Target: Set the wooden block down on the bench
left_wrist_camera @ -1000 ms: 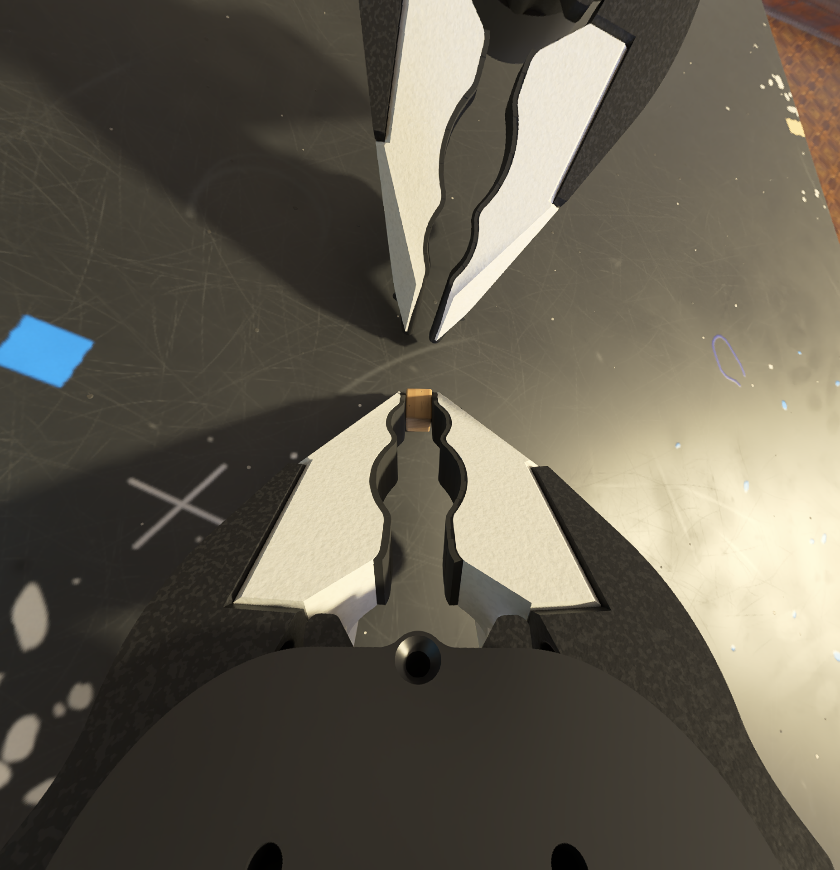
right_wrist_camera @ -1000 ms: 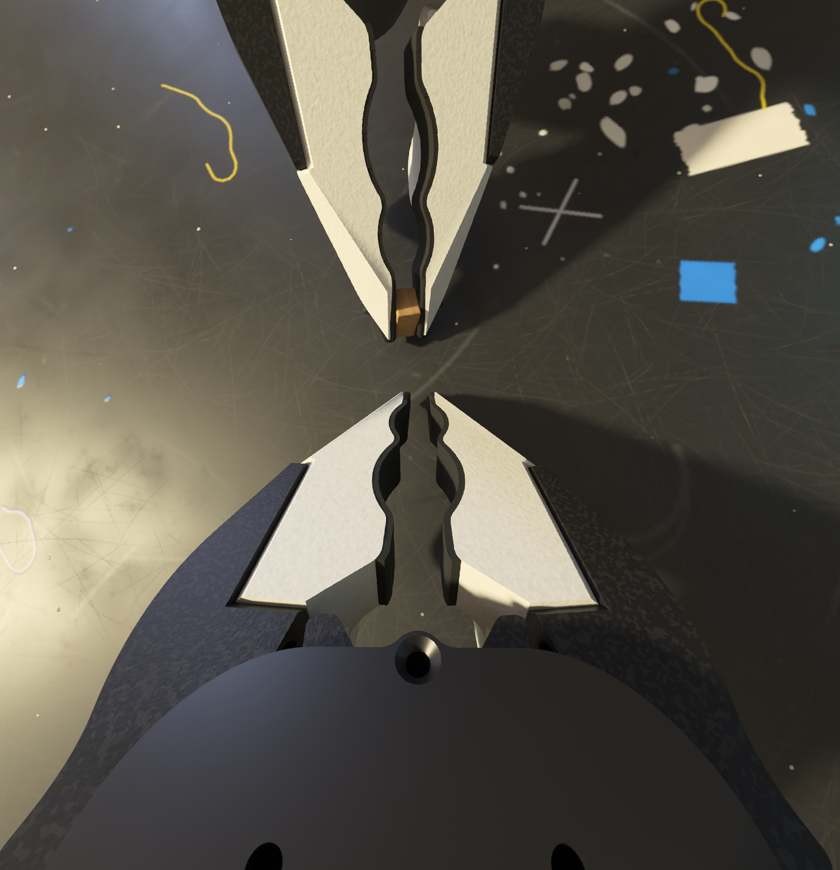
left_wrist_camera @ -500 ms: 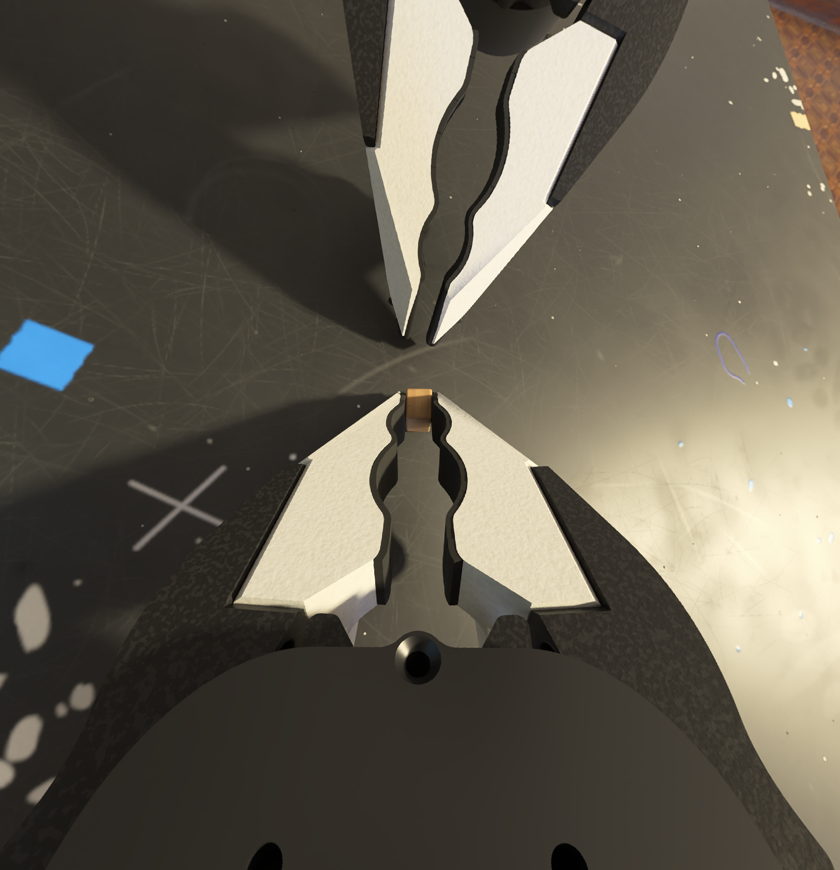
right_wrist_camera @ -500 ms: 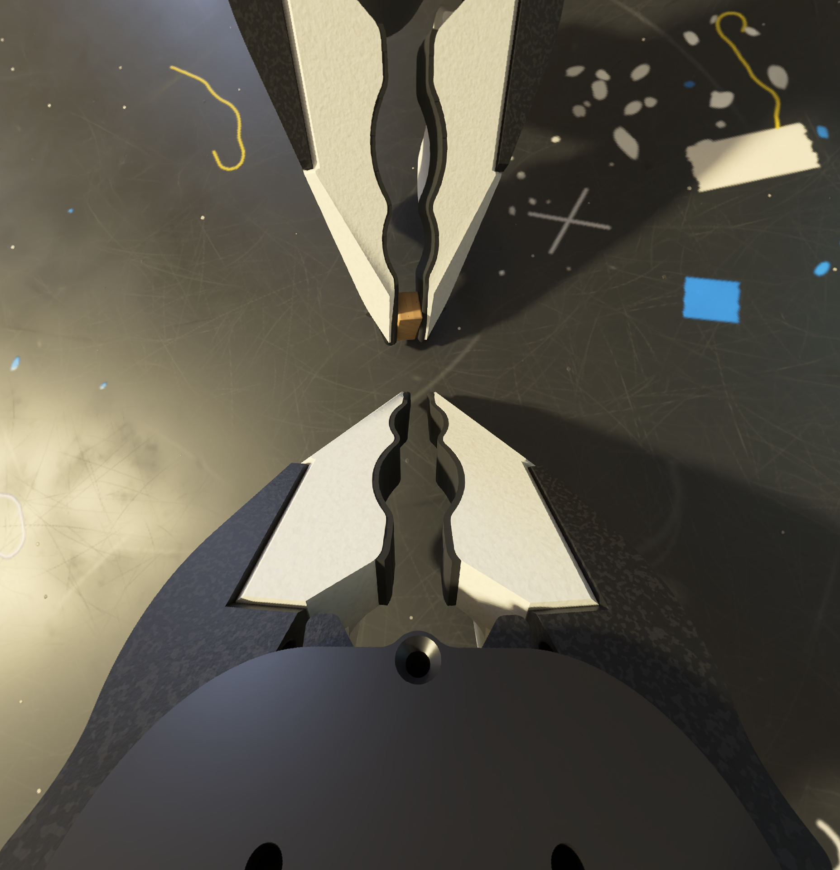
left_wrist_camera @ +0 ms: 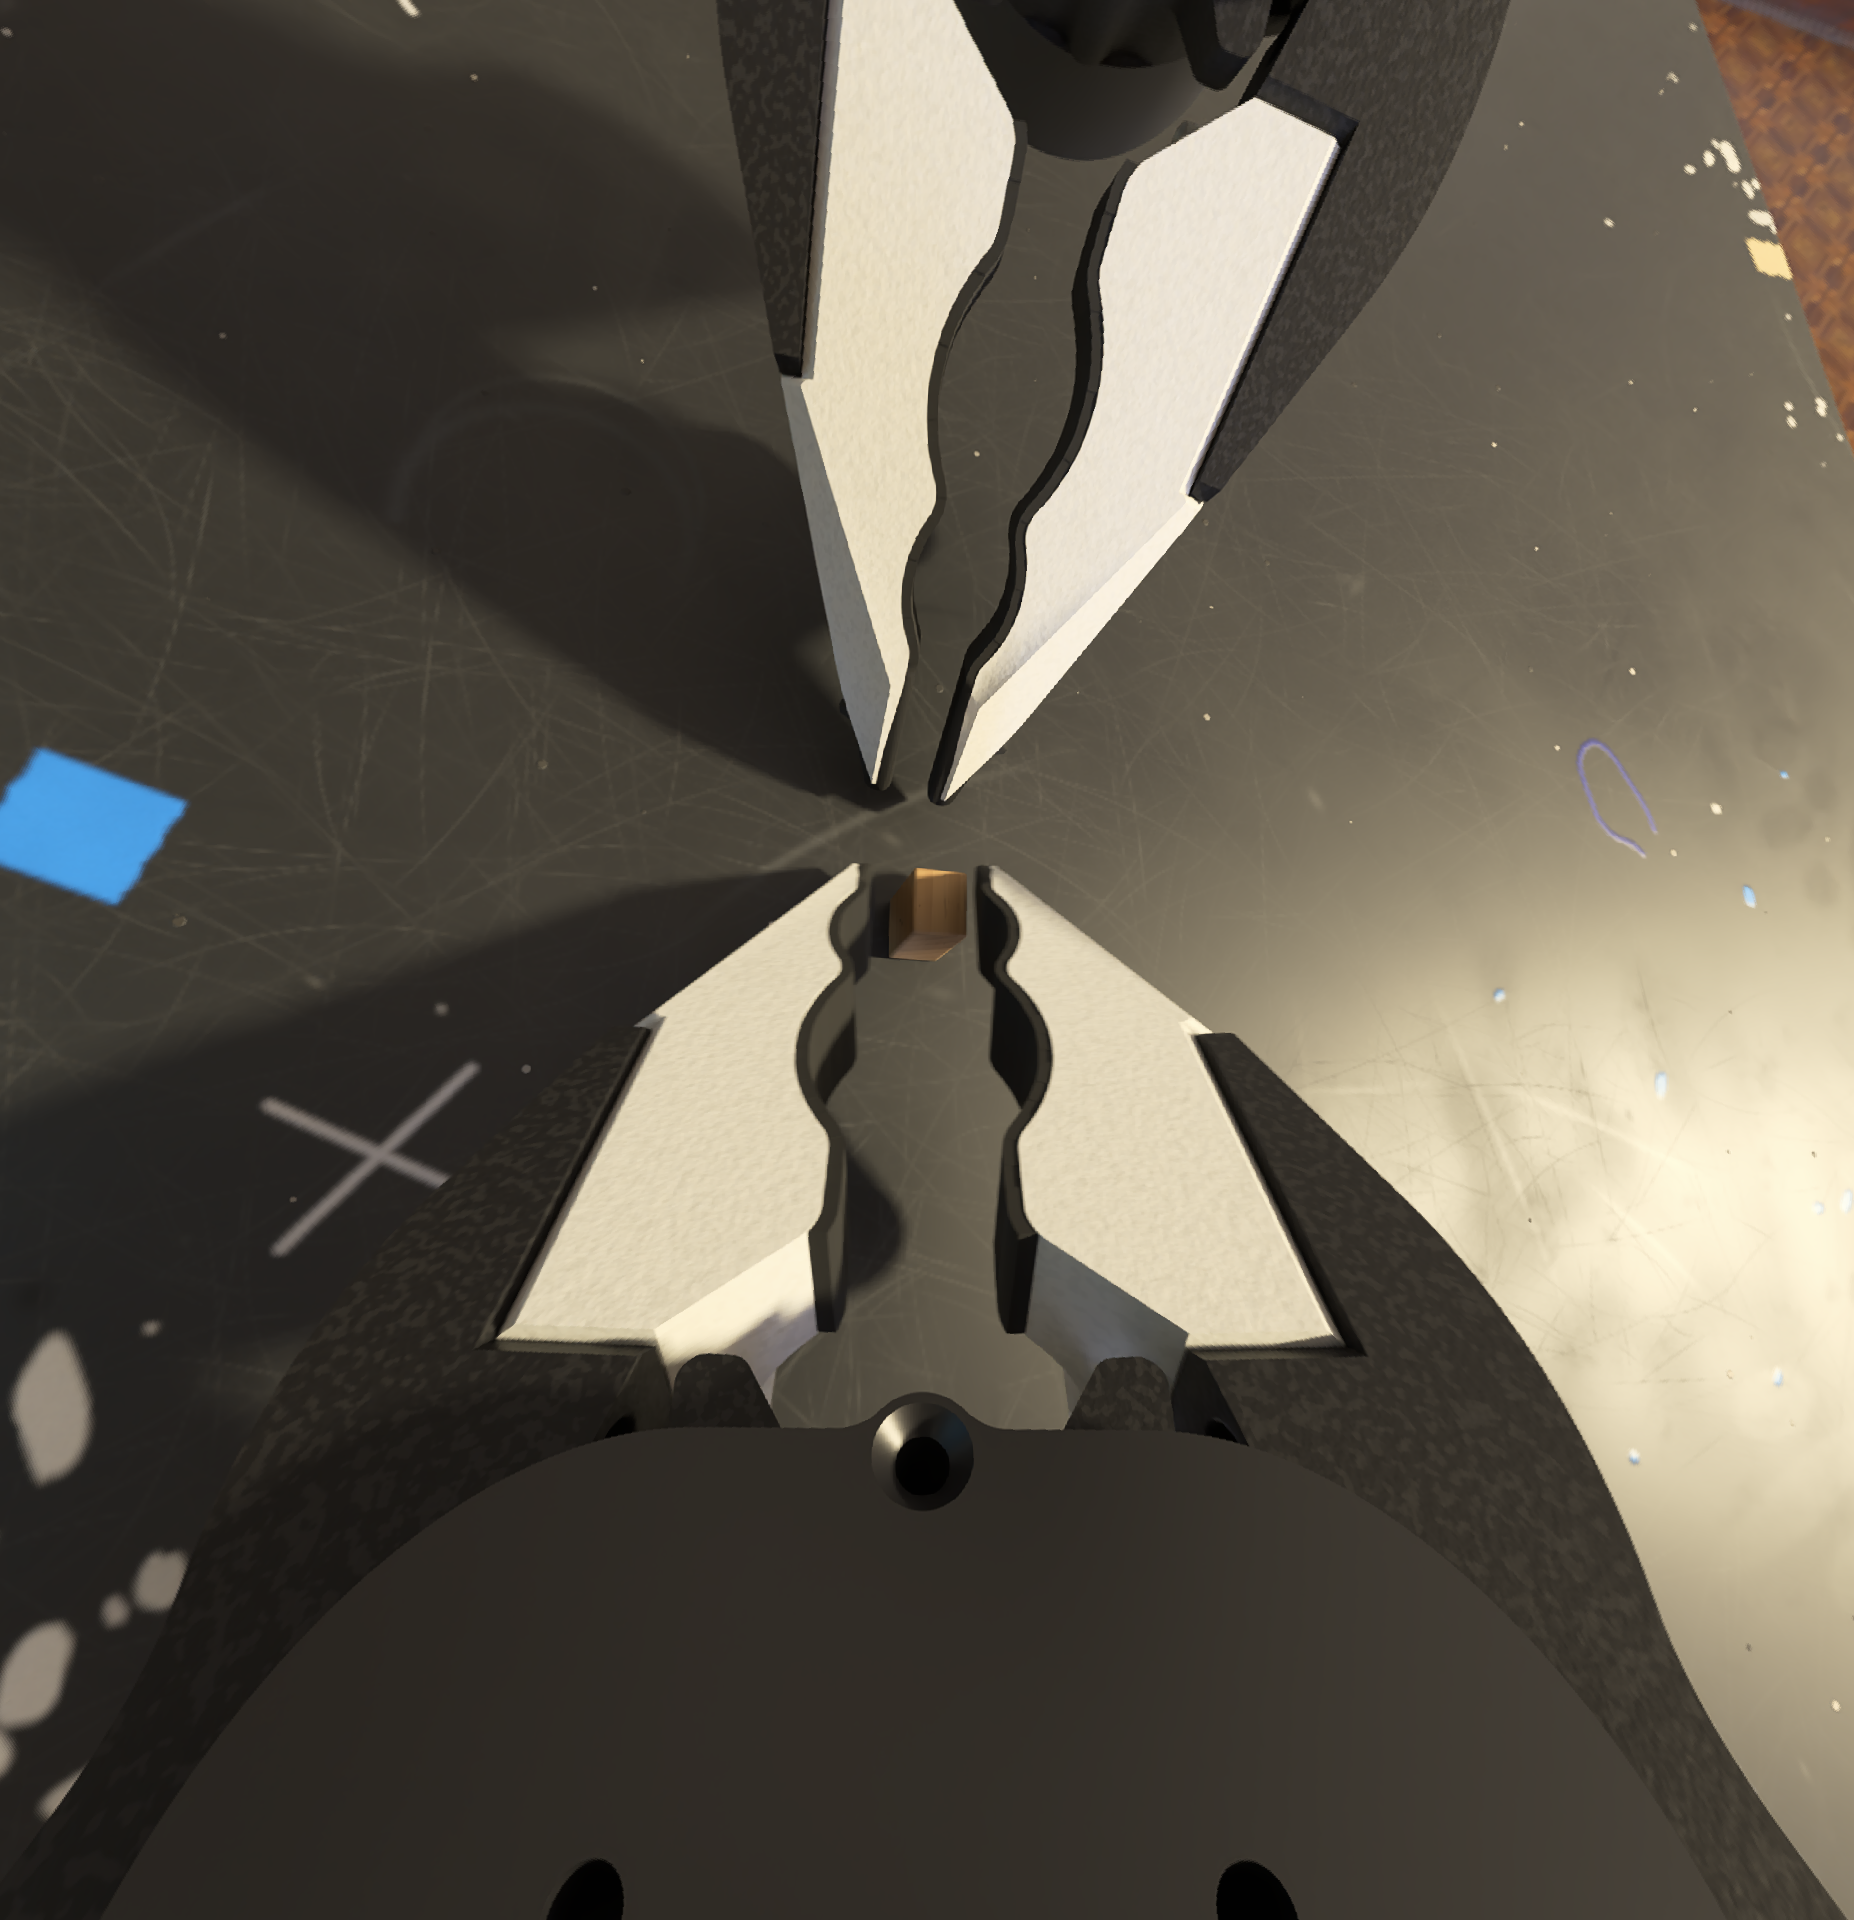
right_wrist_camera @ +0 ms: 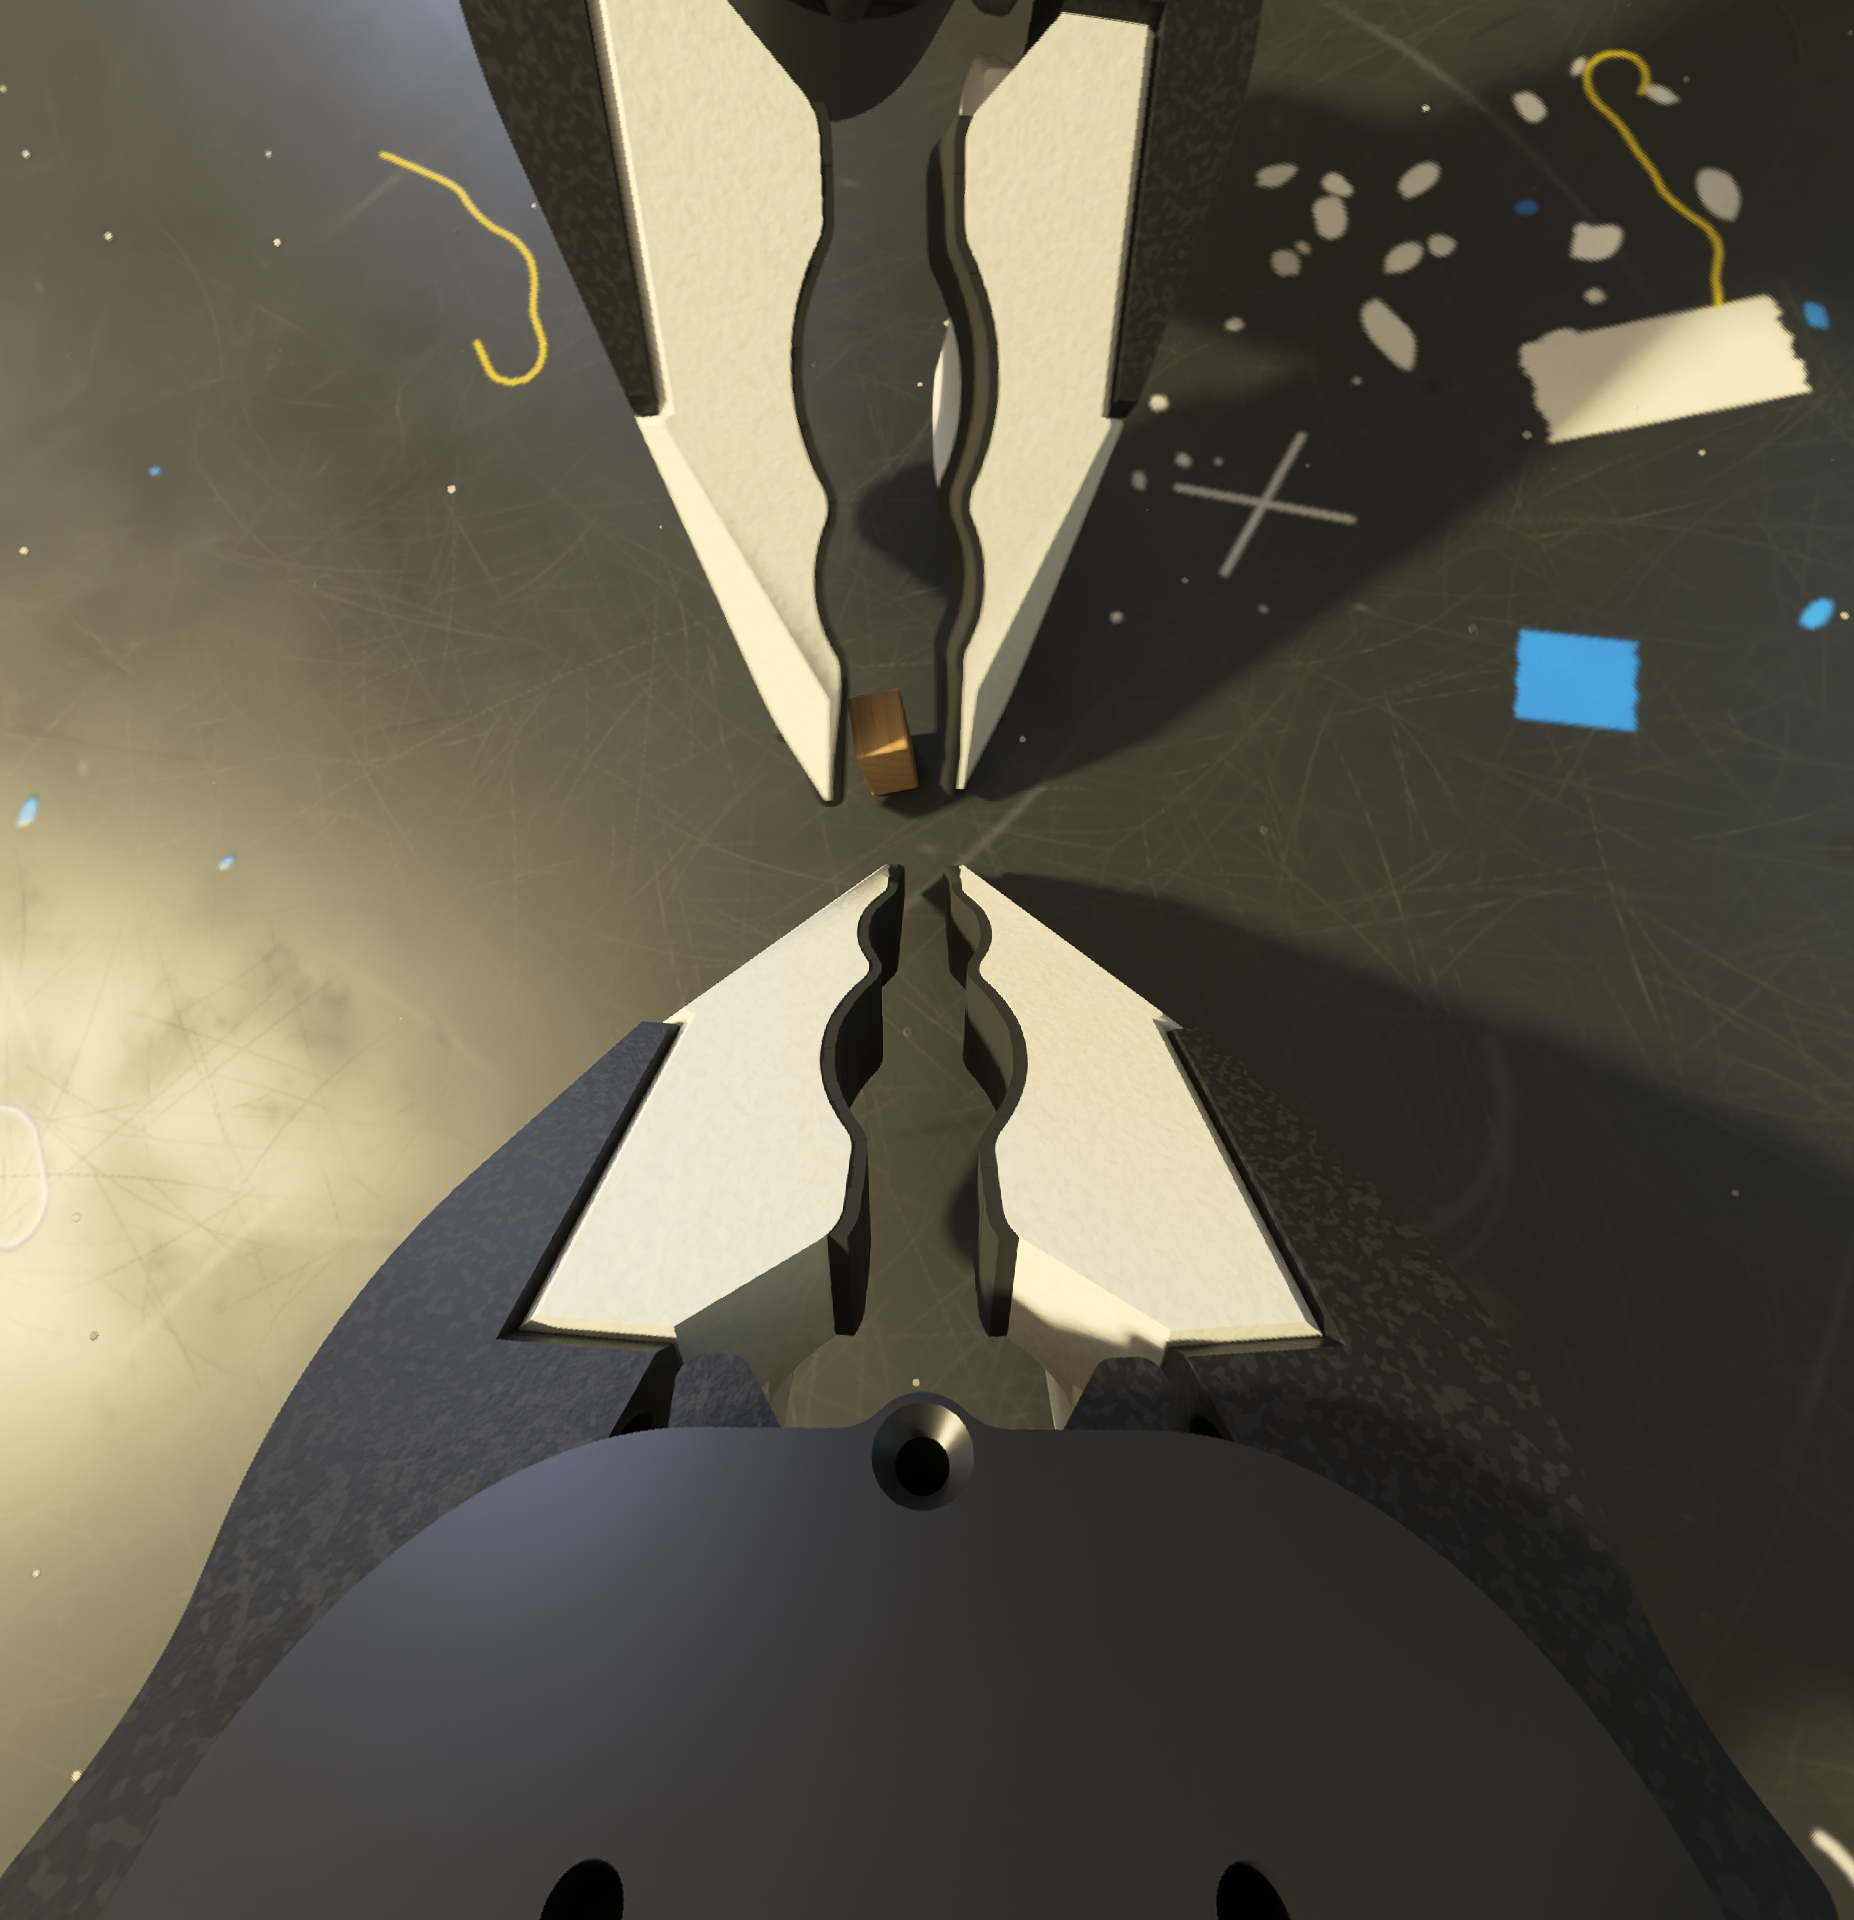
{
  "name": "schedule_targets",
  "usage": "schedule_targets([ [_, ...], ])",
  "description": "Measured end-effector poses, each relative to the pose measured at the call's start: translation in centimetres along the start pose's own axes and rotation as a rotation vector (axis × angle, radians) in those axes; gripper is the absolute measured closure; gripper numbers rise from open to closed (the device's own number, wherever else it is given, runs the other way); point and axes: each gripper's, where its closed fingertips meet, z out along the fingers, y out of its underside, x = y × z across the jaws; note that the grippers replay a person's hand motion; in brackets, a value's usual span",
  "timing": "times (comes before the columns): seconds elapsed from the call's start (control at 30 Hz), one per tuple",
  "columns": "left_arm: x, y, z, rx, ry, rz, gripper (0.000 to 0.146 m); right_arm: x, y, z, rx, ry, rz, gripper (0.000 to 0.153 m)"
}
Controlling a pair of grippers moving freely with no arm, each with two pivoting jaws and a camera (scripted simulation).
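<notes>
The small wooden block (left_wrist_camera: 928,916) stands on the dark scratched bench (left_wrist_camera: 383,623) between the fingertips of my left gripper (left_wrist_camera: 925,873). The left gripper is open, with a thin gap showing on each side of the block. My right gripper (right_wrist_camera: 925,873) faces it tip to tip, shut to a thin slit and empty, a short way from the block. In the right wrist view the block (right_wrist_camera: 883,743) sits between the left gripper's (right_wrist_camera: 892,792) tips, nearer the tip on the left of the picture. The right gripper (left_wrist_camera: 909,790) also shows at the top of the left wrist view.
Flat marks lie on the bench (right_wrist_camera: 1318,935): a blue square (left_wrist_camera: 76,826) (right_wrist_camera: 1575,681), a grey cross (left_wrist_camera: 372,1153) (right_wrist_camera: 1264,507), a strip of pale tape (right_wrist_camera: 1661,369) and yellow threads (right_wrist_camera: 497,270). The bench's edge (left_wrist_camera: 1733,156) runs at the far right, with brown floor (left_wrist_camera: 1827,125) beyond.
My left gripper's jaws have opened and let go of the block, which now stands free between them. The right gripper has stayed shut and drawn back slightly.
</notes>
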Motion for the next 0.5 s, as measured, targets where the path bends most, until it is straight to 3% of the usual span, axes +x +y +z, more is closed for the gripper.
schedule_targets([
  [0.13,-0.3,0.0,-0.5,0.006,-0.037,0.011,0.111,-0.1,0.0,0.0,-0.005,0.007,-0.007,0.145],
  [0.5,-0.4,-0.5,-2.4,0.069,-0.022,-0.04,0.117,0.5,0.0,-2.1,0.035,0.109,0.031,0.132],
])
